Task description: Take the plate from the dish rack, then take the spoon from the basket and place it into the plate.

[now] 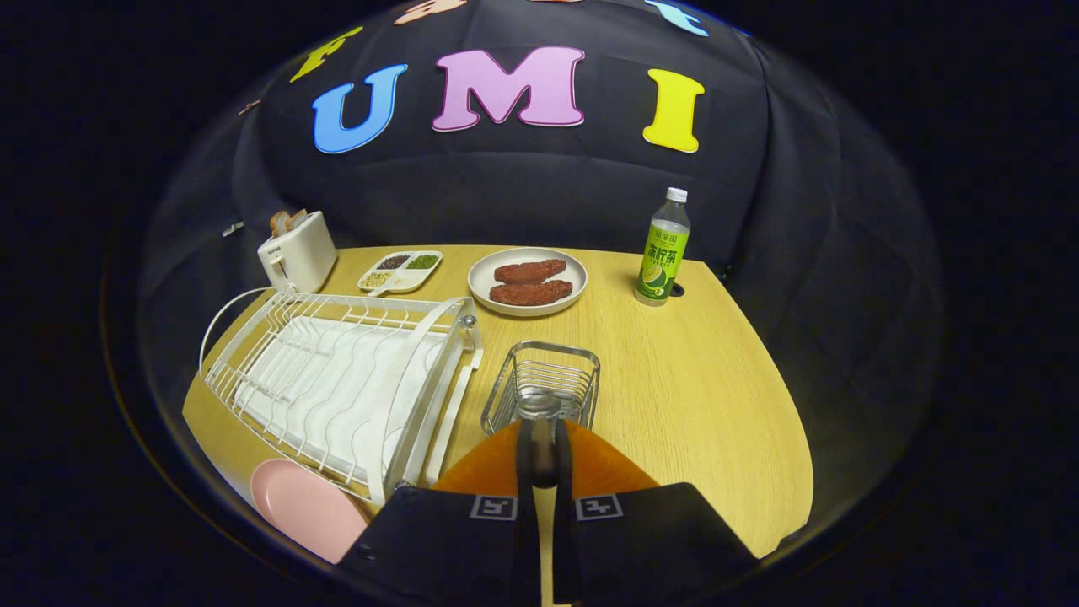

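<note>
The gripper had its fingers pinched on the handle of a spoon, at the near edge of the wire basket. Just left of the basket stood the white dish rack, and the pink plate lay on the counter at the rack's near corner. Beyond were a dish of meat, a bottle, a snack tray and a toaster.

Claw fingers pinched on spoon handle
</note>
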